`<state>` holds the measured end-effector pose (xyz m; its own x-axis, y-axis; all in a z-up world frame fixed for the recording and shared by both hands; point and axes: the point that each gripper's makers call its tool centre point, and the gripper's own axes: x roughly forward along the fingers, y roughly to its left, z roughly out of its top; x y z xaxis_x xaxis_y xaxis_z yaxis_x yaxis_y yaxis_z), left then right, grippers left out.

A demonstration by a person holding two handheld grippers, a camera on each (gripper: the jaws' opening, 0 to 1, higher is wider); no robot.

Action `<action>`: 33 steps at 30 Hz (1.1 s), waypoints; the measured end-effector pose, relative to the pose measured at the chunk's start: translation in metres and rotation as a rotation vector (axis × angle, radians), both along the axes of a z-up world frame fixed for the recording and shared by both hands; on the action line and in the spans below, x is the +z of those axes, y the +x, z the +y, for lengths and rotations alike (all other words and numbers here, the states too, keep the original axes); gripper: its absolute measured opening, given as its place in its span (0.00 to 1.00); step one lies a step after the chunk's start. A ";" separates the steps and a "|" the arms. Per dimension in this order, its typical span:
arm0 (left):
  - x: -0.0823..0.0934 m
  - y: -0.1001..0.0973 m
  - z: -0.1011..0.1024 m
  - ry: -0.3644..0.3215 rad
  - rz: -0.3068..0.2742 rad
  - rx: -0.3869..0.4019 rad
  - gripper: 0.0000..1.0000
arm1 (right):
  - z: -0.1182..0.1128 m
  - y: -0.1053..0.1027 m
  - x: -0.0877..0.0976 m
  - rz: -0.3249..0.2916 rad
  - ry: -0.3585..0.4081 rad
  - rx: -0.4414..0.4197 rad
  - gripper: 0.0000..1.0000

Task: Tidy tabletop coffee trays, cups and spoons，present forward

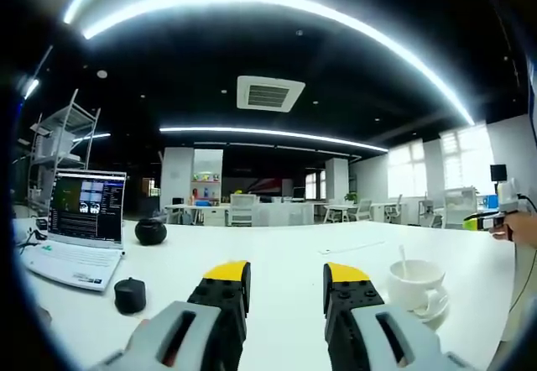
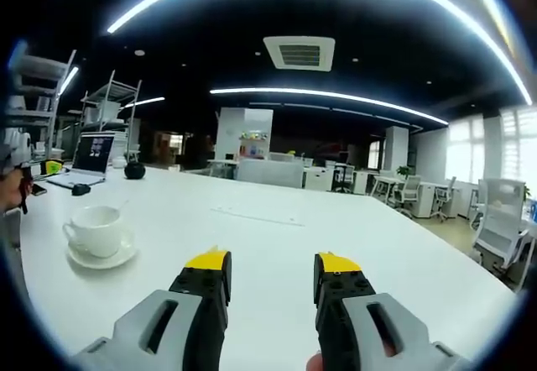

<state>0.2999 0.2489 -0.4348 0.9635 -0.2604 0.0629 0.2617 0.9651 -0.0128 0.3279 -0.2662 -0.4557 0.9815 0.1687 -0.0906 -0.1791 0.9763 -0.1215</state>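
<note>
A white cup (image 1: 415,280) with a spoon (image 1: 403,261) standing in it sits on a white saucer (image 1: 438,307), to the right of my left gripper (image 1: 287,274), which is open with nothing between its jaws. In the right gripper view the same white cup (image 2: 96,228) rests on its saucer (image 2: 102,258) to the left of my right gripper (image 2: 273,265), also open and empty. Both grippers hover over the white table (image 2: 277,228), apart from the cup. The other gripper (image 1: 493,217) shows at the far right in a hand.
An open laptop (image 1: 82,224) stands at the table's left, with a round black object (image 1: 150,232) behind it and a small black cylinder (image 1: 130,295) in front. A thin sheet (image 2: 256,214) lies flat mid-table. Office desks and chairs (image 2: 502,220) fill the background.
</note>
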 end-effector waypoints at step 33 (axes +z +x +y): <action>0.000 0.000 -0.003 0.003 -0.001 0.001 0.36 | -0.004 -0.005 -0.004 0.000 0.019 -0.017 0.40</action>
<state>0.2999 0.2459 -0.4345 0.9636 -0.2597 0.0635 0.2608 0.9654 -0.0095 0.3224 -0.2698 -0.4599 0.9842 0.1537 -0.0877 -0.1624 0.9814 -0.1028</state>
